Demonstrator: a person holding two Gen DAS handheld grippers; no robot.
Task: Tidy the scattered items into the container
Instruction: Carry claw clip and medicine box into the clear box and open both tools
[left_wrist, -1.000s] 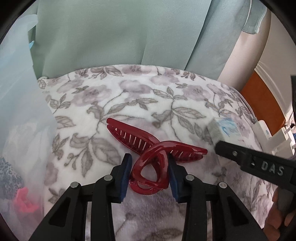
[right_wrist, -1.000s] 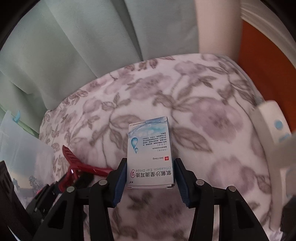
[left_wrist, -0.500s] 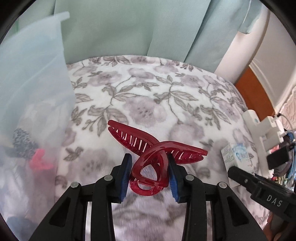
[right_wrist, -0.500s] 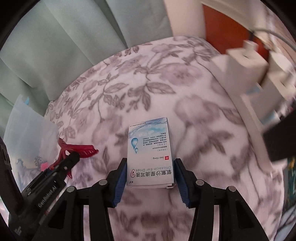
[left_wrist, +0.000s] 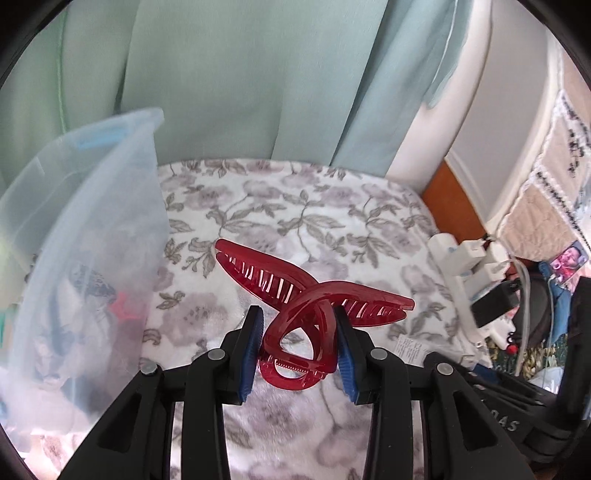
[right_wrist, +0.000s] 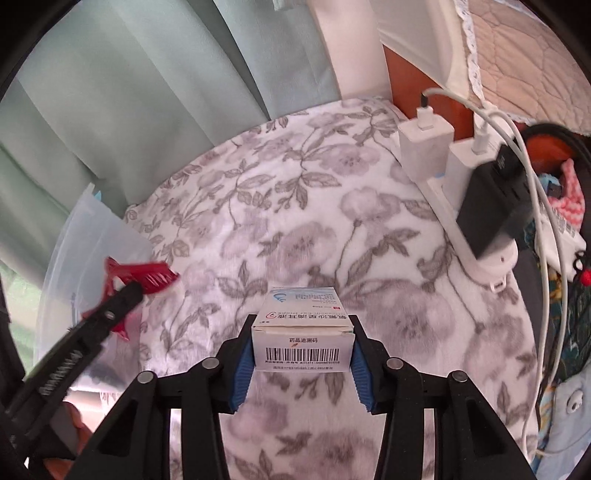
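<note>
My left gripper (left_wrist: 298, 334) is shut on a dark red hair claw clip (left_wrist: 303, 295) and holds it above the floral blanket (left_wrist: 295, 206), just right of the translucent plastic container (left_wrist: 85, 236). My right gripper (right_wrist: 302, 345) is shut on a small white and blue medicine box (right_wrist: 302, 328), lifted off the blanket (right_wrist: 280, 206). In the right wrist view the left gripper (right_wrist: 122, 295) with the red clip (right_wrist: 140, 277) hangs at the container's (right_wrist: 85, 258) rim. Several items lie inside the container, blurred.
A white power strip (right_wrist: 454, 225) with white chargers (right_wrist: 424, 151), a black adapter (right_wrist: 495, 206) and white cables lies along the blanket's right edge. Green curtains (left_wrist: 236, 81) hang behind. Clutter sits at the far right (left_wrist: 554, 295).
Both grippers have risen with their loads. The left one has carried the clip leftward to the container. The right one has tipped the box so its barcode end faces the camera.
</note>
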